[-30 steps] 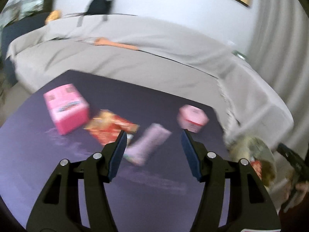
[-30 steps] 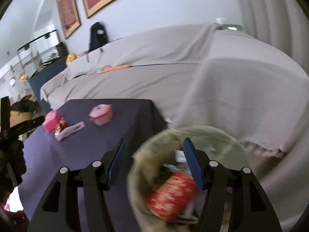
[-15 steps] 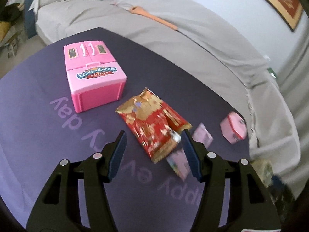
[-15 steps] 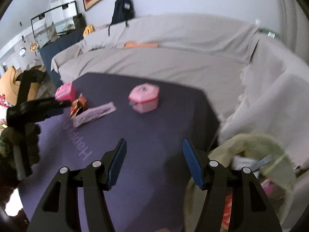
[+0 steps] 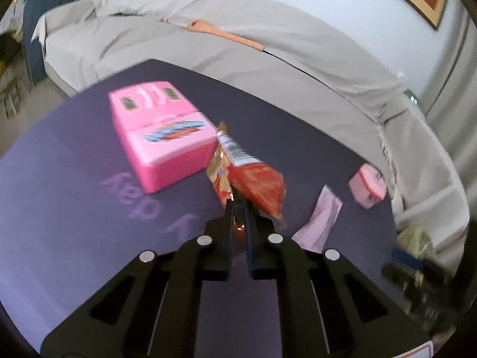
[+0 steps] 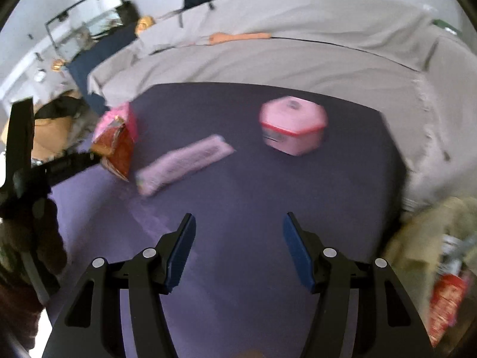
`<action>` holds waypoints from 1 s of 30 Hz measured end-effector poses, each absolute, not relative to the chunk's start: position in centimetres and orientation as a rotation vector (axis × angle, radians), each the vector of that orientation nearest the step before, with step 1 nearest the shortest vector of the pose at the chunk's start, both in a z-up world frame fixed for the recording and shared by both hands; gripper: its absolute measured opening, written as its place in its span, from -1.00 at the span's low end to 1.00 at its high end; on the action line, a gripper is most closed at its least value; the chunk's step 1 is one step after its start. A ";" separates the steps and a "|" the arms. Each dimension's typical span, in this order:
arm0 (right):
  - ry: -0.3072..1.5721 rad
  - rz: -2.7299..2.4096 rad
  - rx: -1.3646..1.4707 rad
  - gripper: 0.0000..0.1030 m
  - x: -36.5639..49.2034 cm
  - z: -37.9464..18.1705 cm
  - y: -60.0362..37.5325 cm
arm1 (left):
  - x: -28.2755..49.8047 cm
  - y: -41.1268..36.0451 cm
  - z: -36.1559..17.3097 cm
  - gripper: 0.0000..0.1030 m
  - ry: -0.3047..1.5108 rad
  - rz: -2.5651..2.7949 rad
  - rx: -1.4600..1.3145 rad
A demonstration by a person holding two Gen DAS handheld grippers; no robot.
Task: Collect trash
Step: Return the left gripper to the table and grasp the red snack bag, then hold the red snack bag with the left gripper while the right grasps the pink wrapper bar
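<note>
The covered sofa fills the far field ahead of both tools; its right end is cut off by the lens edge. The purple table cloth lies directly under both tools, and its pale printed lettering is only partly legible in the left wrist view.

The trash bag, at the right gripper's right side, is blurred and cropped, so its contents cannot be fully identified; the left wrist view shows only a smeared trace of it at far right.

The pink toy fridge lies ahead-left of the left gripper; in the right wrist view it is mostly hidden behind the snack wrapper.

The left gripper is clamped narrowly on the red snack wrapper, lifted off the cloth. The right gripper is spread wide and holds nothing.

The pink lidded container sits ahead-right of the right gripper. The lilac wrapper lies flat ahead-left of it, blurred.
</note>
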State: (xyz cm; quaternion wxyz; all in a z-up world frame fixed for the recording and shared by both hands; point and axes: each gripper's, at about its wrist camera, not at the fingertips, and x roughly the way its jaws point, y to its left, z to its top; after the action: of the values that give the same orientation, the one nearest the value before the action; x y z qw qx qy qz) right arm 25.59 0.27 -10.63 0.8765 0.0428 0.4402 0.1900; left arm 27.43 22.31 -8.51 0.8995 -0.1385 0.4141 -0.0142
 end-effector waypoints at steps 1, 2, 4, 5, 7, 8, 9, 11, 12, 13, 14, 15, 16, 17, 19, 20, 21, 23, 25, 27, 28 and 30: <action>0.911 0.399 0.082 0.12 26.0 -10.5 1.2 | 27.0 22.7 -8.4 -0.87 0.862 -0.029 -0.277; 0.903 0.397 0.073 0.12 26.4 -10.3 2.0 | 26.7 23.2 -8.4 -0.87 0.869 -0.029 -0.271; 0.892 0.400 0.074 0.12 27.4 -10.1 3.8 | 25.7 24.6 -8.4 -0.87 0.886 -0.041 -0.283; 0.894 0.398 0.084 0.12 28.0 -10.1 4.5 | 25.8 24.8 -8.5 -0.87 0.891 -0.045 -0.293; 0.908 0.394 0.104 0.12 29.4 -10.2 6.0 | 25.1 26.1 -8.7 -0.77 0.893 -0.052 -0.326; 0.915 0.385 0.104 0.12 30.1 -10.4 6.7 | 25.0 26.5 -8.8 -0.65 0.894 -0.062 -0.339; 0.924 0.370 0.104 0.12 30.8 -10.6 7.4 | 24.6 26.9 -8.8 -0.42 0.894 -0.080 -0.360; 0.941 0.359 0.095 0.12 31.9 -11.0 8.5 | 23.9 27.3 -8.9 -0.26 0.895 -0.119 -0.379; 0.950 0.354 0.072 0.12 32.4 -11.2 9.2 | 23.6 27.3 -8.8 -0.22 0.894 -0.132 -0.373; 0.954 0.349 0.048 0.12 32.6 -11.4 9.7 | 23.3 27.3 -8.8 -0.17 0.893 -0.142 -0.365; 0.961 0.337 0.008 0.12 32.7 -11.6 10.3 | 23.0 27.3 -8.7 -0.14 0.892 -0.148 -0.361; 0.963 0.335 -0.011 0.12 32.8 -11.8 10.5 | 22.8 27.3 -8.6 -0.08 0.887 -0.160 -0.360; 0.968 0.337 -0.028 0.12 32.7 -12.0 10.6 | 22.5 27.3 -8.4 -0.06 0.882 -0.170 -0.362; 0.973 0.341 -0.027 0.12 32.5 -12.1 10.5 | 22.4 27.2 -8.3 -0.05 0.880 -0.178 -0.360; 0.991 0.358 -0.009 0.12 32.0 -12.3 9.8 | 22.2 27.0 -8.0 -0.02 0.880 -0.200 -0.341; 0.993 0.374 -0.008 0.12 31.6 -12.4 9.3 | 22.2 27.0 -7.9 -0.02 0.881 -0.203 -0.330; 0.991 0.377 -0.025 0.12 31.1 -12.4 9.0 | 22.1 26.7 -7.8 -0.01 0.879 -0.206 -0.314; 0.979 0.372 -0.092 0.12 30.2 -12.5 8.2 | 22.0 26.5 -7.7 0.01 0.876 -0.211 -0.302; 0.963 0.381 -0.131 0.12 29.3 -12.7 7.6 | 22.3 26.0 -7.8 0.05 0.878 -0.206 -0.299; 0.968 0.408 -0.121 0.16 29.1 -12.8 6.9 | 22.7 25.8 -7.8 0.05 0.881 -0.186 -0.307; 0.974 0.420 -0.130 0.17 29.1 -12.8 6.8 | 22.8 25.7 -7.9 0.05 0.882 -0.179 -0.310; 0.979 0.437 -0.157 0.30 29.1 -12.7 7.1 | 22.9 25.6 -7.8 0.05 0.883 -0.162 -0.307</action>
State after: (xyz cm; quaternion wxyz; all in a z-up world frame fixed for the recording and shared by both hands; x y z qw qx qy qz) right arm 29.08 7.07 -12.75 0.8570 -0.0746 0.4657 0.2078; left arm 22.91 25.58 -7.80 0.8896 -0.1477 0.4252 -0.0781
